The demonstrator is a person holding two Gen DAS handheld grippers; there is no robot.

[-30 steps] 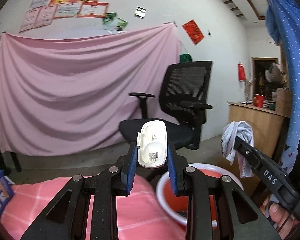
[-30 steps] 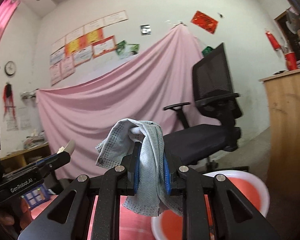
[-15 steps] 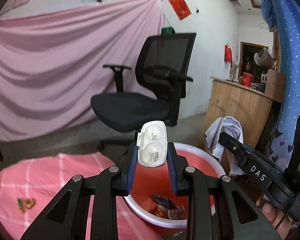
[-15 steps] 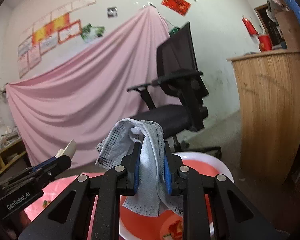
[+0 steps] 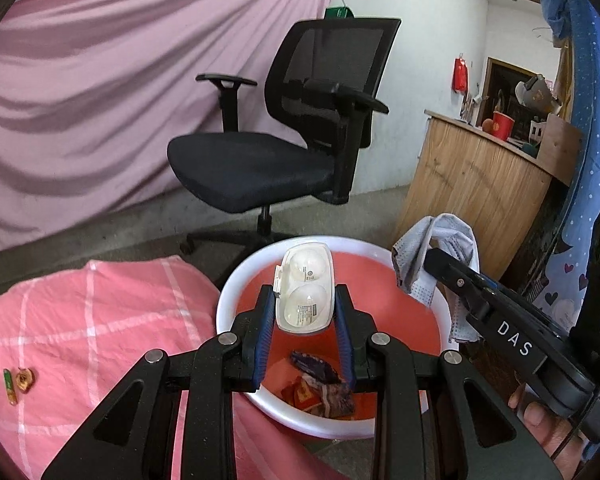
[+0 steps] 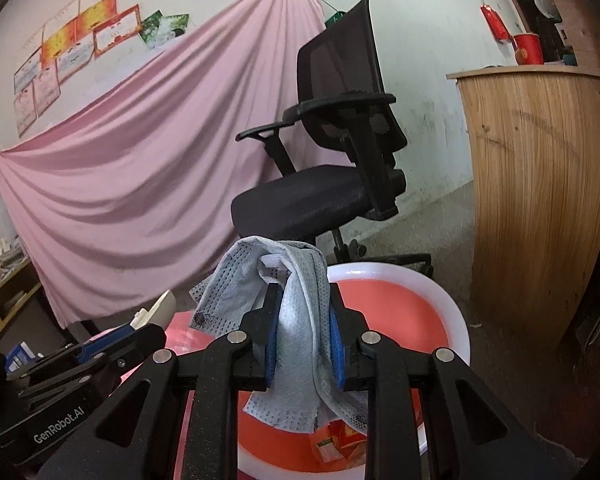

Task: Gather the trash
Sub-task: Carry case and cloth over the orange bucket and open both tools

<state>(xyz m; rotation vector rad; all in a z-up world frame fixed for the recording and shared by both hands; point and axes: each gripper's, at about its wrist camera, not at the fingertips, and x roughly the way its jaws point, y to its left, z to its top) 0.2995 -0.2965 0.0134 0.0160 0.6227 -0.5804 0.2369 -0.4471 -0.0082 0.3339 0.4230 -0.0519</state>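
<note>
Left hand-held gripper (image 5: 304, 320) clamping a white case (image 5: 306, 294), hovering over the basin (image 5: 236, 296). Right hand-held gripper (image 6: 303, 334) pinching a grey mask (image 6: 296, 320), hanging over the same basin's right part, mask tail drooping toward the red inside. Wrappers (image 5: 322, 388) lying at the basin bottom. Basin sitting just beside the pink-checked cloth (image 5: 100, 320), its near rim touching the cloth edge. Two scraps (image 5: 20, 380) resting on the cloth, far left, well apart from the basin. Chair (image 5: 284, 152) standing behind the basin, its wheeled base near the far rim. Wooden counter (image 5: 472, 196) crowding the right side. Pink sheet (image 5: 100, 100) hanging behind. Open room lying above the basin, between the two hand-held grippers.
</note>
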